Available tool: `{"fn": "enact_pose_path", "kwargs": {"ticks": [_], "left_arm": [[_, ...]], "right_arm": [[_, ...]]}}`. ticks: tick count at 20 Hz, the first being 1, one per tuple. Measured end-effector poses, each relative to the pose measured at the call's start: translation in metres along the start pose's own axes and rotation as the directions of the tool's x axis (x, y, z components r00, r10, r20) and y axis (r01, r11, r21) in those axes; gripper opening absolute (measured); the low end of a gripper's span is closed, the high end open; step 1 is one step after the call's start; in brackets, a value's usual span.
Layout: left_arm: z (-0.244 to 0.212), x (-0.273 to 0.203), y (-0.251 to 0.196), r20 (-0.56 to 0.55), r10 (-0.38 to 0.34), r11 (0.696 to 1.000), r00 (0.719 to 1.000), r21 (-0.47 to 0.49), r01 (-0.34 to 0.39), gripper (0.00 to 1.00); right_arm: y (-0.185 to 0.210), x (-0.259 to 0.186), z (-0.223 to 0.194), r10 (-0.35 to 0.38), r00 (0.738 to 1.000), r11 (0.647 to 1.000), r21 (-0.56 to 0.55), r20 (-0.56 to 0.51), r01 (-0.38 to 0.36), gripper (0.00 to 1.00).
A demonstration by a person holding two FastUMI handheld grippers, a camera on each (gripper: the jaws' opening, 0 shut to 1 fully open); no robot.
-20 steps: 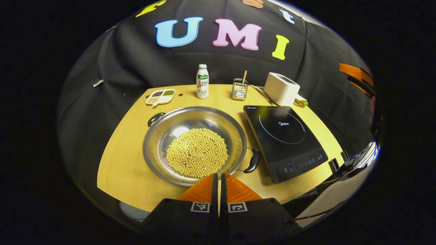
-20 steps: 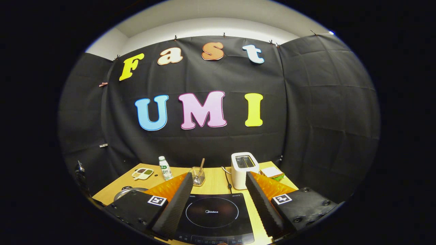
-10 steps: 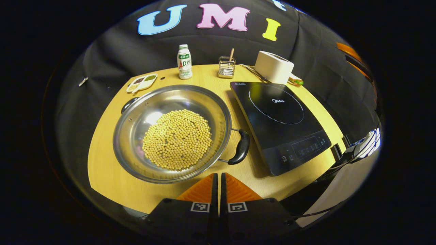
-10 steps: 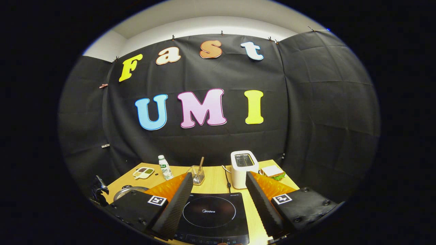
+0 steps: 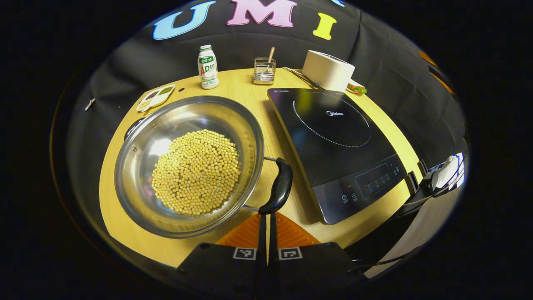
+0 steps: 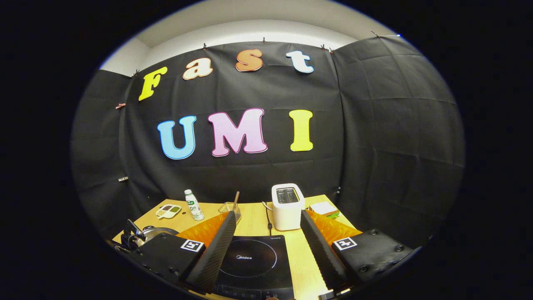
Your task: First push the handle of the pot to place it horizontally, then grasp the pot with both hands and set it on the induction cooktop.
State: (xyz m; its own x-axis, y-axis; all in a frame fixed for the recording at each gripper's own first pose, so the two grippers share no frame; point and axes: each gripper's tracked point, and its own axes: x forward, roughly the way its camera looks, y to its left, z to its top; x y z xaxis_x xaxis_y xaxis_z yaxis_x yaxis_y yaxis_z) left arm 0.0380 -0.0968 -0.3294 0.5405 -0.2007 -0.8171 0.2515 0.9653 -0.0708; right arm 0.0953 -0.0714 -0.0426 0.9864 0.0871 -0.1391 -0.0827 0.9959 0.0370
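The pot (image 5: 189, 164), a wide steel pan holding a heap of pale yellow beans (image 5: 195, 171), rests on the bench (image 5: 241, 89) just to the left of the induction cooktop (image 5: 333, 146), beside it and not on it. Its two dark handles lie on a slanted line: the near handle (image 5: 278, 185) points toward the lower right, close to the cooktop's front corner, and the far handle (image 5: 132, 126) shows at the upper left rim. The handles are thus not yet horizontal, so the first step of the task appears to be at its very start.

The left tool (image 5: 267, 218) is closed, its two fingers pressed together with nothing between them, and its tips sit at the lower end of the near handle, at or just short of contact; which of the two cannot be told. This pose suits a push on the handle to turn the pot.

The right tool (image 6: 266, 237) is held open and empty, above the front of the cooktop, well apart from the pot.

What remains, by this reading: turn the pot until the handles are level, take a handle in each tool, lift, and set the pot on the cooktop's ring.

At the bench's far edge stand a bottle (image 5: 207, 67), a sectioned dish (image 5: 155, 97), a wire holder (image 5: 264, 70) and a white toaster (image 5: 328, 70).
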Motion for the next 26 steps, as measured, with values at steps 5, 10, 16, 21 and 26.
{"fn": "enact_pose_path", "kwargs": {"ticks": [5,10,16,21,26], "left_arm": [[0.012,0.007,-0.003,0.004,-0.011,1.000,1.000,-0.020,0.011,0.05],[0.027,0.017,-0.006,0.014,-0.015,0.999,1.000,-0.028,0.016,0.05],[0.045,0.029,-0.008,0.028,-0.021,0.999,0.999,-0.031,0.022,0.05],[0.058,0.038,-0.007,0.037,-0.019,1.000,0.999,-0.015,0.020,0.05],[0.071,0.046,-0.005,0.044,-0.013,1.000,0.999,0.000,0.013,0.05]], "right_arm": [[-0.008,-0.001,0.001,-0.018,1.000,1.000,-0.002,0.003,0.018,0.97],[-0.015,0.000,0.002,-0.032,0.999,0.999,-0.006,0.007,0.032,0.97],[-0.020,0.001,0.003,-0.047,0.999,0.999,-0.011,0.010,0.047,0.97],[-0.024,0.002,0.004,-0.059,0.998,0.998,-0.013,0.014,0.059,0.97],[-0.026,0.002,0.003,-0.066,0.998,0.998,-0.012,0.011,0.066,0.97]]}}
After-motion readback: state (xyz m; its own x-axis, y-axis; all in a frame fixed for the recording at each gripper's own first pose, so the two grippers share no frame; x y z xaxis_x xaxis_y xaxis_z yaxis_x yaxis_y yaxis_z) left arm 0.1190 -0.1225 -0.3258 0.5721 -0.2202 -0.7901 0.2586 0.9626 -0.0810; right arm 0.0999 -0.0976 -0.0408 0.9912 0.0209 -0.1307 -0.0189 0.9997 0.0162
